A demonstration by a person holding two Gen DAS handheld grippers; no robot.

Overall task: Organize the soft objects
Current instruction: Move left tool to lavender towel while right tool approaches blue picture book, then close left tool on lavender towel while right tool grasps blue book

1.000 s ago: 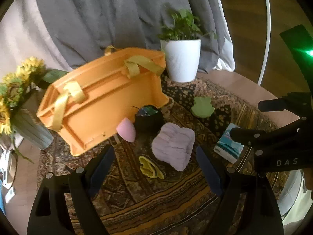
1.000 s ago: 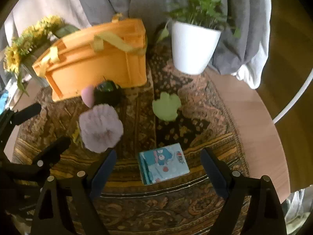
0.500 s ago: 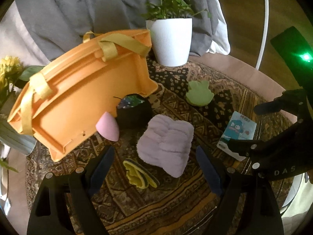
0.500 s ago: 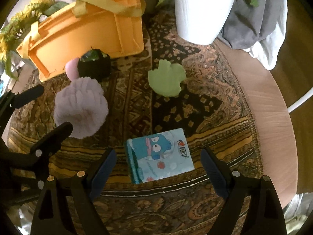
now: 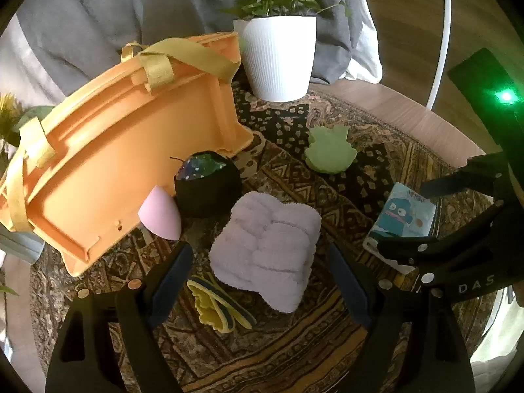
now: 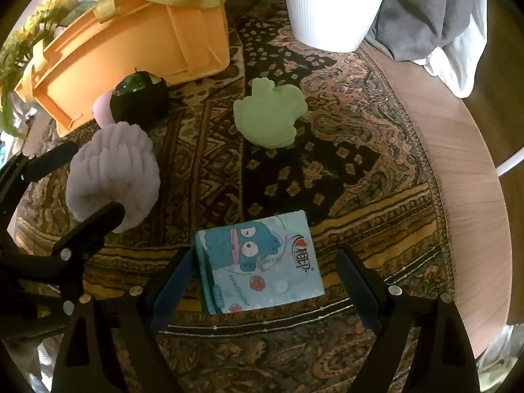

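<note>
A fluffy lilac towel lies folded on the patterned rug. My left gripper hangs just above it, open, one finger on each side and neither pad touching. A blue tissue pack with a cartoon print lies between the fingers of my open right gripper; its left finger is close to the pack's edge. A yellow band lies beside the towel. Farther back are a pink sponge, a black round pouch and a green frog-shaped sponge. An orange crate with yellow straps stands tilted at the left.
A white pot with a green plant stands at the back, before grey cloth. Sunflowers stand at the far left. The round wooden table's edge curves along the right, past the rug.
Both grippers have come down and forward. The towel now sits between the left fingers and the tissue pack between the right fingers, both larger in view.
</note>
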